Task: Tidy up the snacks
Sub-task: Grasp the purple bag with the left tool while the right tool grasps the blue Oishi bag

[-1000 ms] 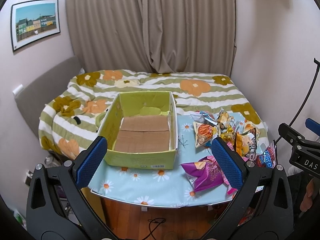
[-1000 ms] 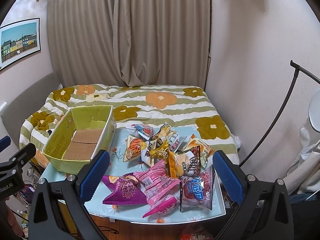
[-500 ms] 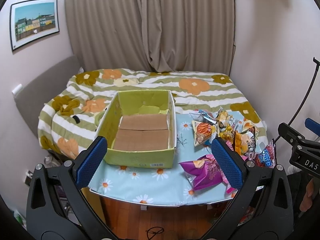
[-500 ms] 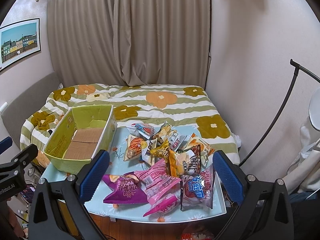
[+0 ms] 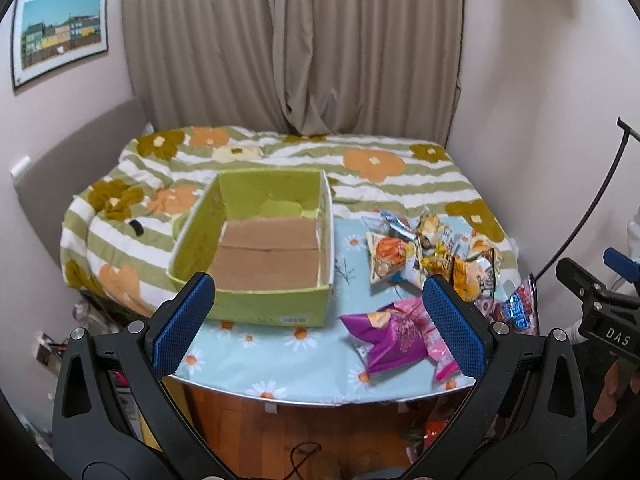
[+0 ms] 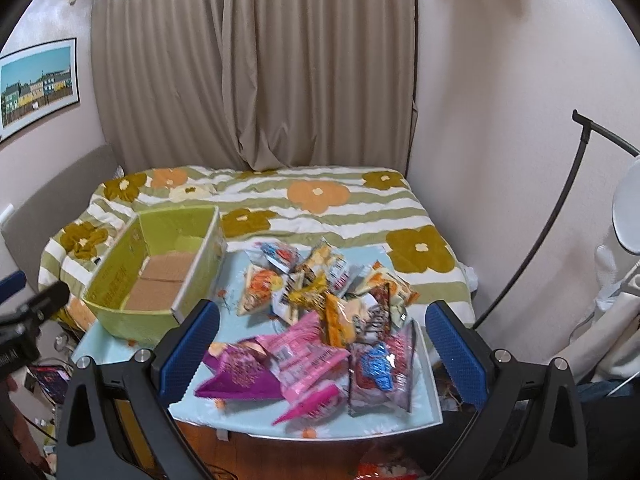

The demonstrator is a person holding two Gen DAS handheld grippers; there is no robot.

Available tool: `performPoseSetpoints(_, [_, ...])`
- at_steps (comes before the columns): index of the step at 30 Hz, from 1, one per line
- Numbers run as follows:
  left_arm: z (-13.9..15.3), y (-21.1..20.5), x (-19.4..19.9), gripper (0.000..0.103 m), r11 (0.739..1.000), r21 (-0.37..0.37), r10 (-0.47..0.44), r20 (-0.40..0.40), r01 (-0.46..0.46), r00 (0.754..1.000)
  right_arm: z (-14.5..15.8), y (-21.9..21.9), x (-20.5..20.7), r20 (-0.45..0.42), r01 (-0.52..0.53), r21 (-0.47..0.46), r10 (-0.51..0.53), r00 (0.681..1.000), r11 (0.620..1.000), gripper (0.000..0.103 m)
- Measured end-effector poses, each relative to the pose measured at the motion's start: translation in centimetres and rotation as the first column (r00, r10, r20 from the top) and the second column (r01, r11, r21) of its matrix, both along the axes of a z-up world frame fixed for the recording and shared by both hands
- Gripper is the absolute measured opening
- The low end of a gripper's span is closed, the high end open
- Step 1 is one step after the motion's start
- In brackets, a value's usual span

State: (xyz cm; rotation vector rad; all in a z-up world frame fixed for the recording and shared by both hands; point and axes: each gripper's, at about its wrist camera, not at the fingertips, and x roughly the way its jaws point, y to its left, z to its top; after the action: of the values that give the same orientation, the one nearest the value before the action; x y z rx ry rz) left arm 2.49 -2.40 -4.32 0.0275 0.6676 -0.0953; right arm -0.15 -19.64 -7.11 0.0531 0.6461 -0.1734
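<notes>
A green cardboard box (image 5: 264, 308) with a bare brown bottom sits on the left of a small table (image 5: 280, 364) with a light-blue daisy cloth; it also shows in the right wrist view (image 6: 132, 320). A heap of snack packets (image 6: 332, 300) lies to its right, with a purple bag (image 6: 236, 376), pink bags (image 6: 304, 360) and a red-blue pack (image 6: 380, 368) in front. The purple bag also shows in the left wrist view (image 5: 384, 336). My left gripper (image 5: 320, 316) is open and empty, in front of the box. My right gripper (image 6: 320, 344) is open and empty above the front packets.
A bed with a striped flower quilt (image 5: 360, 168) stands behind the table, with curtains (image 5: 292, 40) beyond. A black lamp stand (image 6: 560, 208) curves along the right wall. Wooden floor and a cable (image 5: 300, 452) lie under the table's front edge.
The right gripper has moved forward and down toward the snack heap, with motion blur. The left gripper has shifted slightly closer to the table. Both stay open.
</notes>
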Motion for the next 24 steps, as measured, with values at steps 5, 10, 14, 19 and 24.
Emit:
performPoseSetpoints(5, [-2.7, -0.7, 1.3, 0.103, 1.000, -0.022, -0.009, -0.102, 0.007, 0.995, -2.9, -1.8, 0.1, -0.064, -0.029, 0.049, 0.033, 0.997, 0.998, 0.102])
performPoseSetpoints(10, [-6.4, -1.3, 3.5, 0.103, 0.999, -0.044, -0.034, -0.201, 0.026, 0.979, -6.4, -2.9, 1.1, -0.132, -0.042, 0.060, 0.049, 0.990, 0.997, 0.102])
performPoseSetpoints(14, [-10.2, -1.9, 6.1, 0.103, 0.996, -0.074, -0.070, -0.283, 0.051, 0.956, -9.1, -3.8, 1.6, -0.186, 0.004, 0.067, 0.009, 0.983, 0.998, 0.102])
performPoseSetpoints(19, [-14.5, -3.6, 9.5, 0.103, 0.989, -0.094, -0.141, -0.367, 0.114, 0.919, -10.9, -5.3, 2.0, -0.196, 0.092, 0.052, -0.080, 0.977, 0.994, 0.102])
performPoseSetpoints(24, [-17.9, -5.1, 12.2, 0.103, 0.980, -0.124, -0.195, -0.439, 0.156, 0.877, -12.9, -7.3, 3.4, -0.252, 0.164, 0.051, -0.147, 0.957, 0.985, 0.102])
